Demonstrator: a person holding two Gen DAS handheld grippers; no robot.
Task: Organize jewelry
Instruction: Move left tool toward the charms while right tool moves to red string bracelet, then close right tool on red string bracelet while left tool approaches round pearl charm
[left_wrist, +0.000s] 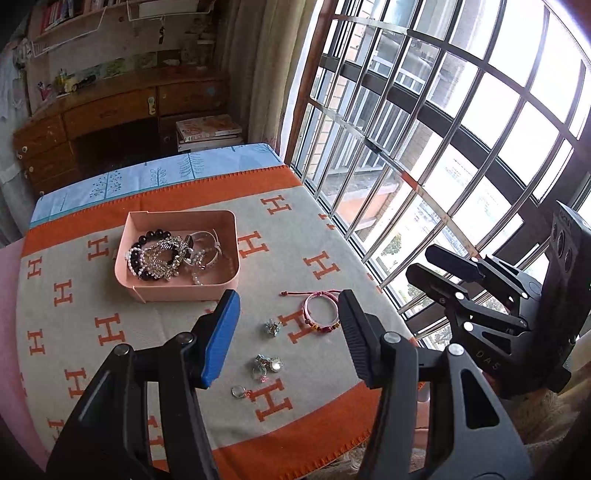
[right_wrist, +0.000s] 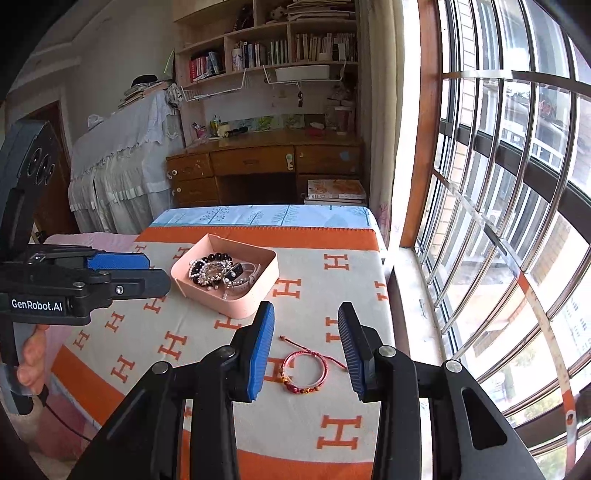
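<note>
Between the blue pads of the left claw (left_wrist: 284, 332) nothing is gripped, it's roughly half open and just hanging above the blanket (left_wrist: 110, 295). Same deal with the right claw (right_wrist: 306, 347): jaws parted a bit narrower, empty, up in the air. From the right wrist view you can read "GenRobot.AI" in white on the side of the left claw's body, with a hand (right_wrist: 31, 358) wrapped around its handle. From the left view the other unit shows "DAS" stamped on its black frame.

Moving outward: right under the left claw there's a little loose pile on the blanket, a small silvery charm (left_wrist: 272, 328), a cluster of rings (left_wrist: 266, 366) and a single ring (left_wrist: 238, 391) nearest the camera. Just beside those, toward the window, lies a pink cord bracelet (left_wrist: 320, 312) with red and gold beads, cord tails spread out.

Further back sits the pink tray (left_wrist: 177, 290), stuffed with a black bead bracelet (left_wrist: 157, 235), sparkly chain stuff and a white watch strap, all tangled.

The blanket is grey with orange borders and big orange "H" letters all over, Hermes-looking. Behind it: a wooden desk (right_wrist: 266, 158), bookshelves (right_wrist: 273, 48), barred window (right_wrist: 517, 221) on the right.
</note>
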